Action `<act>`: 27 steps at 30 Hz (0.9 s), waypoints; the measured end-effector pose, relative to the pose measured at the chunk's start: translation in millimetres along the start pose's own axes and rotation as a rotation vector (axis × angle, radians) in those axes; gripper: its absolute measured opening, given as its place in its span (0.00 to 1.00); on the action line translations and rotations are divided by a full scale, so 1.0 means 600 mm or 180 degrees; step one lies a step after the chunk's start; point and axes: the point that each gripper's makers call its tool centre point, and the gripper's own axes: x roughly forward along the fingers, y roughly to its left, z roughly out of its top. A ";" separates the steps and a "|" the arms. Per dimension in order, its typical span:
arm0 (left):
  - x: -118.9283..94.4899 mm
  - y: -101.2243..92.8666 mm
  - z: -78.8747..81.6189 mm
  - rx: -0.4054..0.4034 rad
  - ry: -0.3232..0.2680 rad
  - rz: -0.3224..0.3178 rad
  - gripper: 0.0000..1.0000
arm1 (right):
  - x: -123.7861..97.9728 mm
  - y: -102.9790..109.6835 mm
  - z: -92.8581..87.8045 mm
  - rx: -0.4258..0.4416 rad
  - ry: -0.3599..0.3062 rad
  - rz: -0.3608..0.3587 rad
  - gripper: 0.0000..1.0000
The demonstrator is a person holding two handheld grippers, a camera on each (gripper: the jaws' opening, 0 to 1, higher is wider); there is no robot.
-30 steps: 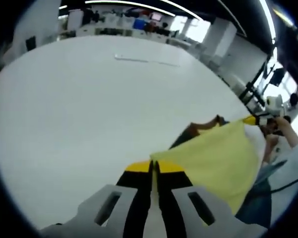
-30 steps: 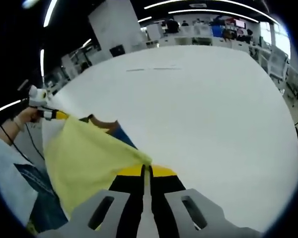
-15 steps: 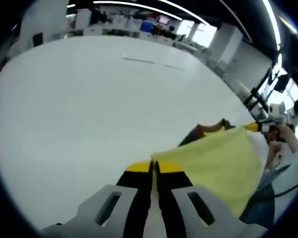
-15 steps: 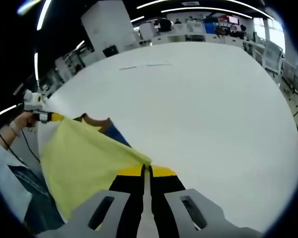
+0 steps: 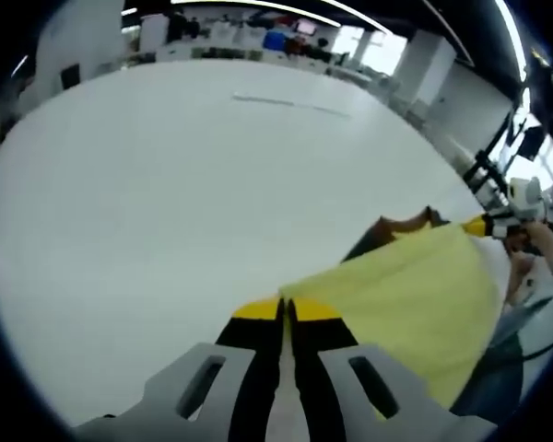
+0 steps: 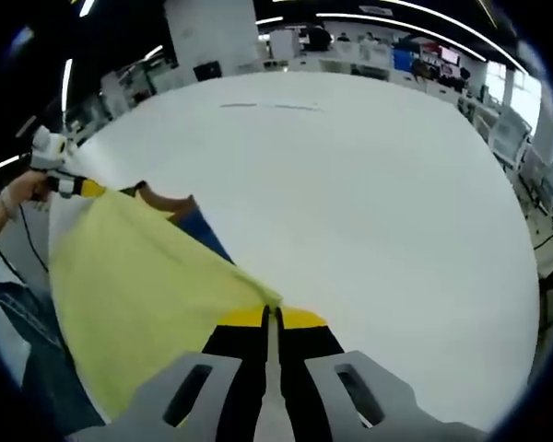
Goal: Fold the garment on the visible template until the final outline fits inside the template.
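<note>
Garment (image 5: 415,295) higher, two grippers clamped

Left gripper (image 5: 285,308) at bottom centre, jaws pressed together on yellow cloth; right gripper (image 6: 270,315) likewise closed at bottom centre; a hand (image 6: 18,191) at left edge.

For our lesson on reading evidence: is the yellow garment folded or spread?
Spread: the yellow garment stretches taut between the shut left gripper and right gripper.

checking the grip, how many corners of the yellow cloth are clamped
2. The left hand-held gripper clamps one corner of the yellow cloth; the right hand-held gripper clamps the other. Any further corners hang hidden.
</note>
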 end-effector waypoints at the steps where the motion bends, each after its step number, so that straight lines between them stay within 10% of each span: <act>1: 0.000 0.001 -0.001 0.0005 0.0014 0.0000 0.00 | 0.001 -0.001 0.000 0.0013 -0.0001 0.0000 0.04; 27: 0.023 0.010 0.029 0.0230 0.0010 0.0105 0.00 | 0.018 -0.022 0.025 0.0099 -0.0161 -0.0102 0.04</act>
